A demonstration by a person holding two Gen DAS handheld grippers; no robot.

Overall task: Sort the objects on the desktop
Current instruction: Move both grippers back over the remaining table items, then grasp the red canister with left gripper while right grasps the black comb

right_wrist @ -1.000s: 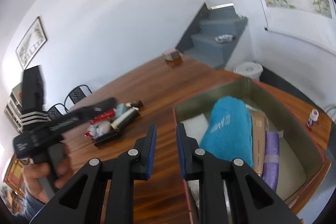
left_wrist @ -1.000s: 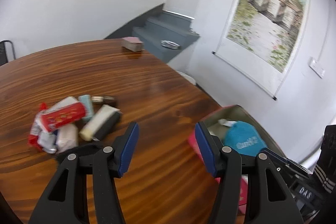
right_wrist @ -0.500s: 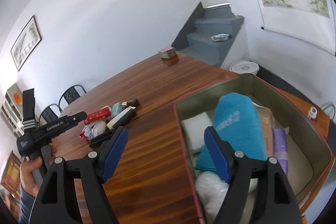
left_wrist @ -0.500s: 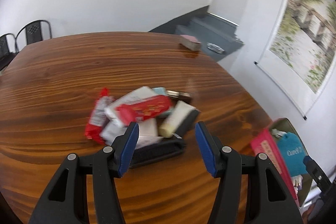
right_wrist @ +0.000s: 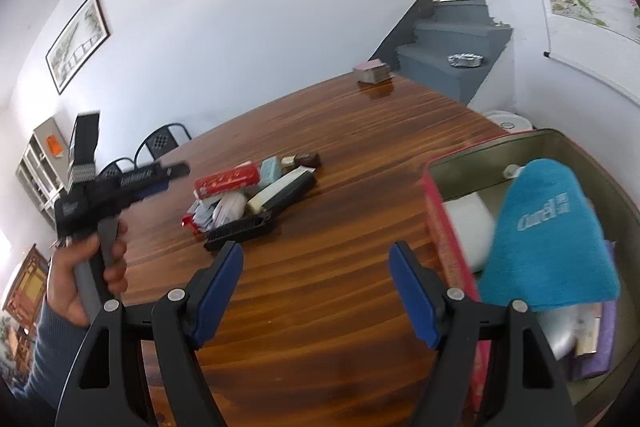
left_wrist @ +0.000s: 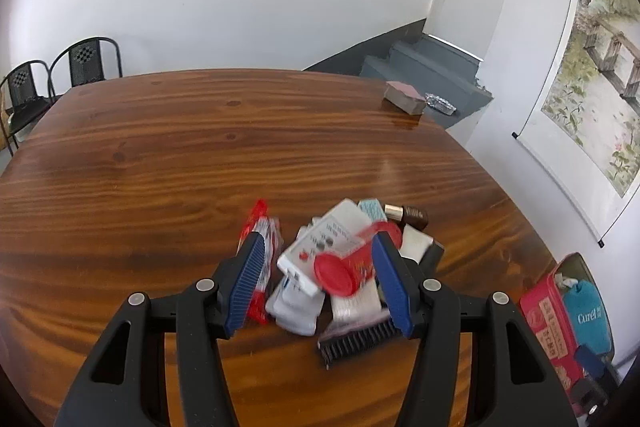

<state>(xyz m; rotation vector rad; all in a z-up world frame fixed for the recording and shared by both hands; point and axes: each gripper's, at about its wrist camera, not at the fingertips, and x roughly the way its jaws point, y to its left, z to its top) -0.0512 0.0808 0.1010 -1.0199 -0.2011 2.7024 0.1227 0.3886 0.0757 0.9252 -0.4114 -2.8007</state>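
A pile of small items lies mid-table: a red tube [left_wrist: 348, 267] [right_wrist: 226, 179], a white card box [left_wrist: 316, 247], a red-and-white sachet [left_wrist: 266, 227], a black comb [left_wrist: 356, 341] [right_wrist: 240, 229], a cream and black box [right_wrist: 280, 193] and a brown bottle [left_wrist: 414, 215]. My left gripper [left_wrist: 318, 237] [right_wrist: 172, 173] is open; in its own view the red tube shows between the fingers without the pads pressing on it. My right gripper [right_wrist: 316, 249] stands open over bare wood, between the pile and the red tin [right_wrist: 440, 211] [left_wrist: 548, 315]. The tin holds a blue Curel pouch [right_wrist: 548, 235].
A small pink-topped block [left_wrist: 404, 99] [right_wrist: 372, 71] sits at the table's far edge. Black chairs [left_wrist: 86, 61] stand behind the table on the left. A person's hand [right_wrist: 80, 279] grips the left tool's handle. A white bin [right_wrist: 508, 121] stands on the floor beyond the tin.
My left gripper swung left from the tin to the pile, which now fills the space between its fingers. My right gripper went from shut to wide open and shifted left off the tin.
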